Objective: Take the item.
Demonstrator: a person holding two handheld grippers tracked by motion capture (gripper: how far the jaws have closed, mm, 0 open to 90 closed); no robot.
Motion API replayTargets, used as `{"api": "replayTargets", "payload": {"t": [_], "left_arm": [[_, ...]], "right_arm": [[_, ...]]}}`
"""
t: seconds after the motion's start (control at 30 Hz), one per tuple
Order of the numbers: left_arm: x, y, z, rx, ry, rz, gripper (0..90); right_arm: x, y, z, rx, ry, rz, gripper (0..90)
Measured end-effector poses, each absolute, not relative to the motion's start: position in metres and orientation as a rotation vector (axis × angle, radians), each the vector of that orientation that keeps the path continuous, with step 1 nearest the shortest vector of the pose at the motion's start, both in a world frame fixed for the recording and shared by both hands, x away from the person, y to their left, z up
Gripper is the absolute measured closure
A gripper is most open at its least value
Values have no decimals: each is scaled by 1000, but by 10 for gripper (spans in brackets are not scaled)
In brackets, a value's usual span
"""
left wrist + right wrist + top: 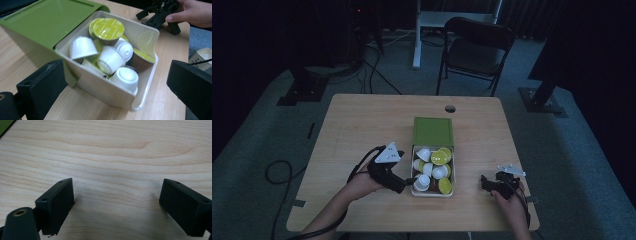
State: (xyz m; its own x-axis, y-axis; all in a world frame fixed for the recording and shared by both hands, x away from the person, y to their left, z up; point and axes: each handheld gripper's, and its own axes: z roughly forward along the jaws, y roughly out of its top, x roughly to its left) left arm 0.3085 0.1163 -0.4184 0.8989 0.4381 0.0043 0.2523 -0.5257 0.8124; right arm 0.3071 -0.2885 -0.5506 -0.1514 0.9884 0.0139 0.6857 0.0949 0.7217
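A white drawer (432,192) full of coffee pods (110,59) sits pulled out of a green box (433,131) at the middle of the table (352,125). The left gripper (411,181) hangs at the drawer's near left corner, jaws spread wide with nothing between them; in the left gripper view they stand either side of the drawer front. The right gripper (486,182) rests on bare wood well to the right, jaws also wide and empty. The pods look light, stiff little plastic cups with thin foil lids (108,28), heaped loosely and tilted every way, so they will likely roll or slip if nudged. A pod is best pinched across its ribbed side wall, not on the foil, which could dent or tear. The drawer itself seems thin, smooth plastic, probably easy to slide by its front lip (140,106).
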Motion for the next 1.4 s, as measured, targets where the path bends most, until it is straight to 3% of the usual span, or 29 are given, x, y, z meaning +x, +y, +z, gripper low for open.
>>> {"api": "replayTargets", "payload": {"t": [0.9, 1.2, 1.4], "left_arm": [[333, 58, -426, 2233, 488, 226, 22], [343, 38, -423, 2278, 531, 267, 48], [350, 23, -423, 2331, 566, 265, 140]], "right_arm": [[307, -289, -551, 1632, 1895, 822, 119], [307, -289, -551, 1634, 1895, 821, 119], [307, -289, -551, 1634, 1894, 822, 118]]}}
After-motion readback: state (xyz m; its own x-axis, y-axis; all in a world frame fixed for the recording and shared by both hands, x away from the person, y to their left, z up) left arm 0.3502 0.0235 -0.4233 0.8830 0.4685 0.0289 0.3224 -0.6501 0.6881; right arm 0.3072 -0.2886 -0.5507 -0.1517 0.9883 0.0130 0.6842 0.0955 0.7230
